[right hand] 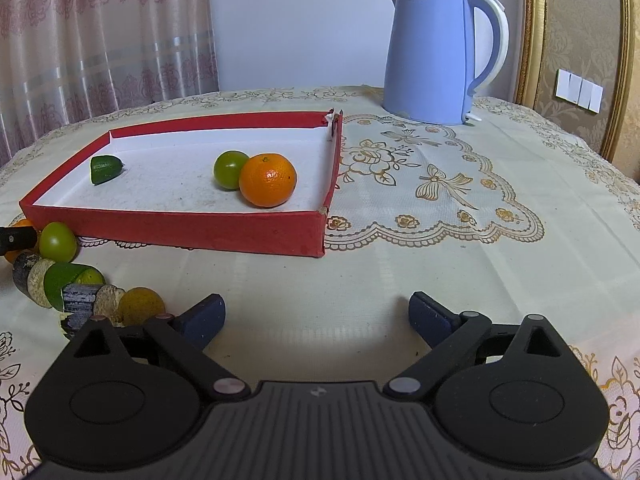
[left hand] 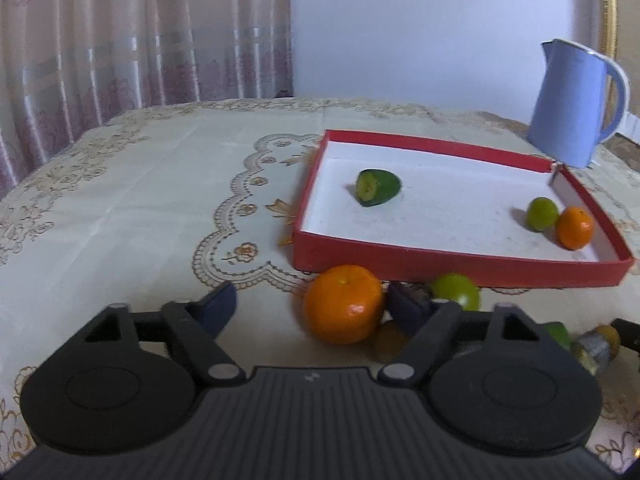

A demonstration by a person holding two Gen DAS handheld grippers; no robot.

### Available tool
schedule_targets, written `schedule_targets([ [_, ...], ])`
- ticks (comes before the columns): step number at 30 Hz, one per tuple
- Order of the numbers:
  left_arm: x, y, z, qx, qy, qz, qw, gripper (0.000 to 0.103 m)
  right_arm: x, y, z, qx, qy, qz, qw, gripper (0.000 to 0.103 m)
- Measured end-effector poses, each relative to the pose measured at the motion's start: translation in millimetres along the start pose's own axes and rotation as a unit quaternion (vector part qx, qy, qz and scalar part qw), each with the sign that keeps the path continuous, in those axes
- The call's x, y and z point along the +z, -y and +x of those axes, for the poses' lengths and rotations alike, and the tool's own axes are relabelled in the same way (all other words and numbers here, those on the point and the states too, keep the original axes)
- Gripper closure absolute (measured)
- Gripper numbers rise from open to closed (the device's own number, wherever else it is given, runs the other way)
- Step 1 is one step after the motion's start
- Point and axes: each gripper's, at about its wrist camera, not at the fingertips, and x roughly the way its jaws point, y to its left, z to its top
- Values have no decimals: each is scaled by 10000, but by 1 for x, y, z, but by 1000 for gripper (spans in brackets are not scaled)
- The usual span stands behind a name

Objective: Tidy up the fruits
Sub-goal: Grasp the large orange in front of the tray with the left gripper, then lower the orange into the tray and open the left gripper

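A red tray (left hand: 440, 266) (right hand: 200, 232) with a white floor holds a green cut fruit piece (left hand: 378, 187) (right hand: 105, 169), a green round fruit (left hand: 541, 214) (right hand: 229, 169) and a small orange (left hand: 575, 227) (right hand: 268, 180). In front of the tray lie a bigger orange (left hand: 343, 304), a green round fruit (left hand: 456, 290) (right hand: 58, 241) and several cut pieces (right hand: 76, 288). My left gripper (left hand: 316, 306) is open, the bigger orange between its fingers. My right gripper (right hand: 316, 316) is open and empty over bare cloth.
A blue electric kettle (left hand: 576, 104) (right hand: 436, 56) stands behind the tray's far right corner. The table wears a cream lace cloth (right hand: 440, 200). Curtains hang behind at left, and a gold-framed wall is at right.
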Motion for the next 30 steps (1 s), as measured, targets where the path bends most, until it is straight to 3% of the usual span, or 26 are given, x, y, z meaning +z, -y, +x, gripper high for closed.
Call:
schedule_targets([
  [3, 0, 1, -2, -250, 3, 16, 9997, 51, 0, 0, 0, 0, 0, 1, 10000, 4],
  [6, -1, 5, -4, -359, 45, 102, 9993, 62, 0, 0, 0, 1, 0, 2, 10000, 4],
  [20, 3, 0, -20, -237, 240, 138, 9993, 63, 0, -1, 0, 0, -1, 2, 10000, 3],
  [25, 21, 3, -30, -247, 505, 228, 9982, 63, 0, 0, 0, 1, 0, 3, 10000, 3],
  [30, 43, 13, -13, -222, 570, 340, 9975, 63, 0, 0, 0, 2, -2, 4, 10000, 3],
])
